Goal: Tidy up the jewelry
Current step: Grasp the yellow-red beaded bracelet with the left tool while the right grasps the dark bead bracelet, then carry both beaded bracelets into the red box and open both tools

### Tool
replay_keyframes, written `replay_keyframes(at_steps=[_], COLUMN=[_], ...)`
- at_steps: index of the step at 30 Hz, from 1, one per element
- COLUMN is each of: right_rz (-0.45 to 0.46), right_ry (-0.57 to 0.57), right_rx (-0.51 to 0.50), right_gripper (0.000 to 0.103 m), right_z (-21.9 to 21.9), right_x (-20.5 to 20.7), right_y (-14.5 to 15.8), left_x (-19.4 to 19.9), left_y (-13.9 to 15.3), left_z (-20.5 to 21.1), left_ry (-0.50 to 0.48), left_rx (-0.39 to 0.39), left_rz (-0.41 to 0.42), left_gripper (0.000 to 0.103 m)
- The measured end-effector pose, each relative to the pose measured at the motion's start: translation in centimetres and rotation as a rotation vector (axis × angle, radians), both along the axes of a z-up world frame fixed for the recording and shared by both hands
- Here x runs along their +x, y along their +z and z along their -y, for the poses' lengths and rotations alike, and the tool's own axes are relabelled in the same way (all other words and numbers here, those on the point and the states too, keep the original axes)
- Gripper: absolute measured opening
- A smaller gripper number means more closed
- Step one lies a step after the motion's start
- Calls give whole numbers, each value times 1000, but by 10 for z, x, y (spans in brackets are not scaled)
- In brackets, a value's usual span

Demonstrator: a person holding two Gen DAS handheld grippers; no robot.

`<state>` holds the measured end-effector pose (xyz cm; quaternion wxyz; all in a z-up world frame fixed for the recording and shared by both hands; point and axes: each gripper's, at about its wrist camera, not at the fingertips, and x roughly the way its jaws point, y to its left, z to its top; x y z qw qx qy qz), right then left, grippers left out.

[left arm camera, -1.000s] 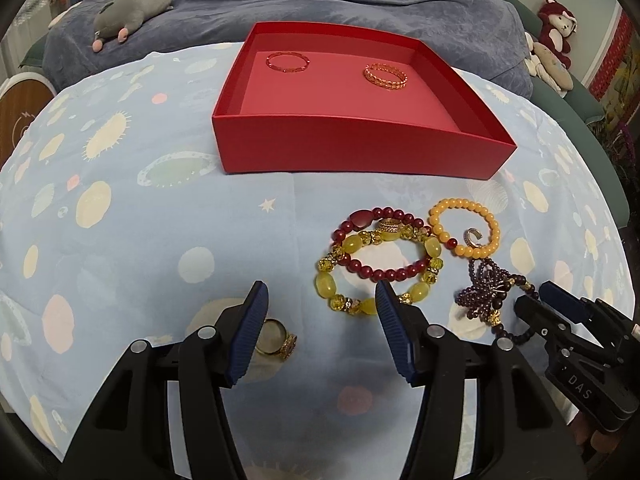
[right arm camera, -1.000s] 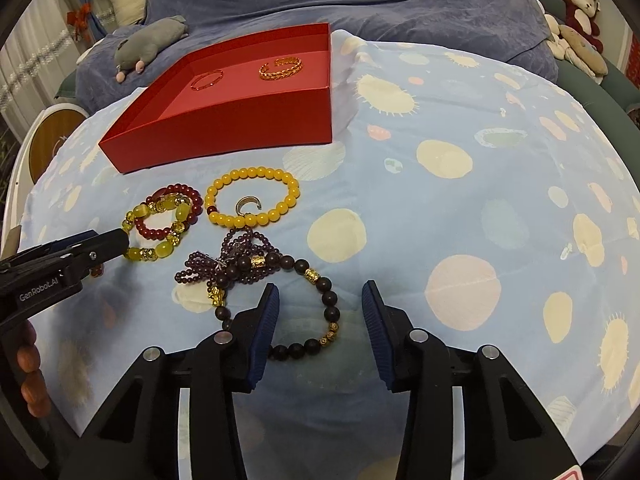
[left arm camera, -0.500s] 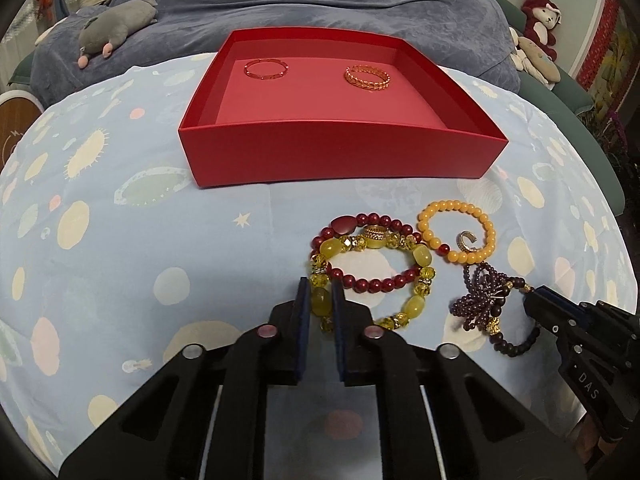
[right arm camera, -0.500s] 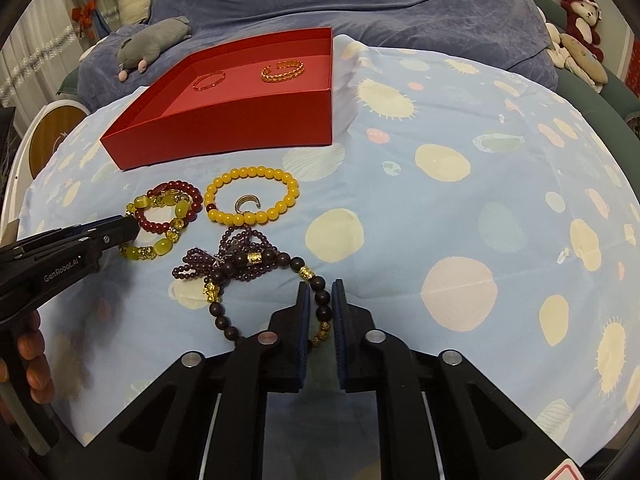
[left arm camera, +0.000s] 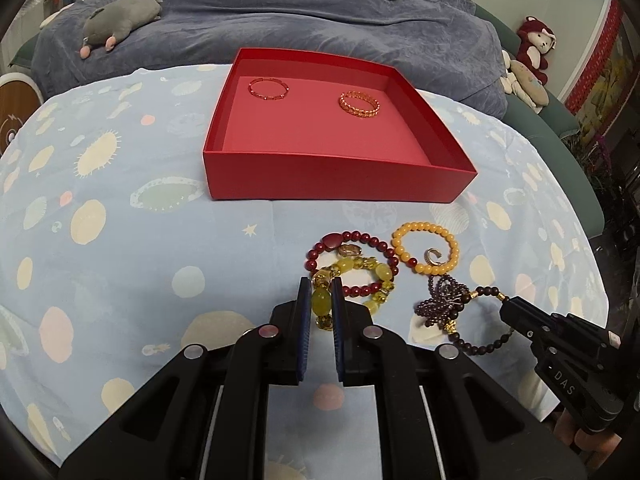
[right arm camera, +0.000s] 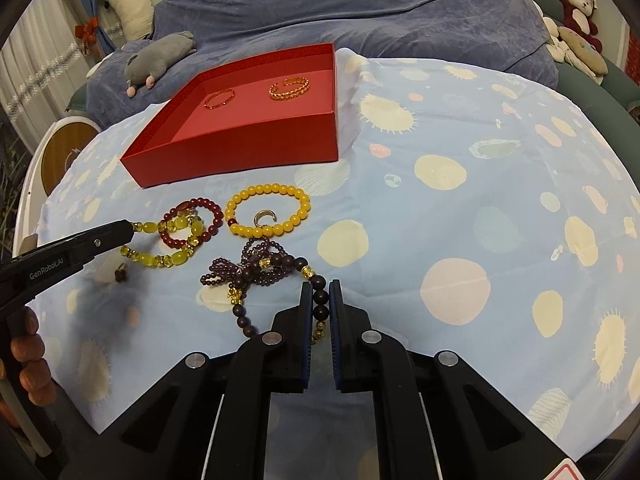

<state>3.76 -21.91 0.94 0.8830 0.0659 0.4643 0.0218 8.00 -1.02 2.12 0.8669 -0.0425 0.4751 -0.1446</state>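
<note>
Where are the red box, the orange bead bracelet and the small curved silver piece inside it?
red box (left arm camera: 336, 176), left wrist view, front wall.
orange bead bracelet (right arm camera: 298, 216), right wrist view, beads on its right side.
curved silver piece (right arm camera: 264, 218), right wrist view, middle of its arc.

Five bead bracelets (left arm camera: 425, 247) clustered on the cloth; two thin bangles (left arm camera: 359, 104) inside red box (left arm camera: 336, 178).

On the bed's spotted sheet (left arm camera: 120, 264) the open box (left arm camera: 332, 176) sits behind the loose pieces, two bangles (left arm camera: 268, 89) (left arm camera: 359, 105) side by side inside it. Before me four bracelets (left arm camera: 352, 276) (left arm camera: 425, 246) (right arm camera: 256, 270) cluster, overlapping; a small ring (right arm camera: 120, 272), I think, lies left of them.
</note>
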Motion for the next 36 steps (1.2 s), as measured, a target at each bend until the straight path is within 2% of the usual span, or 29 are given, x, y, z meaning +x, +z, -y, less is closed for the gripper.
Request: replay_keyframes(at_steps=[23,29,36], right_rz=[76,92,127], right_ry=[54,99,141], right_rx=[23,0,0], right_gripper=[8,8,8], right_z=[-21,-28,-35], right_x=[-12,6,44], right_y=[68,90,113], left_x=[-21,-10,22], left_y=[68,90,112], left_z=[-9,-8,-4], left_ry=[-52,-72,-93], left_rx=[-37,-52,-66], left_rz=[42,64,103], left_gripper=[10,10,10])
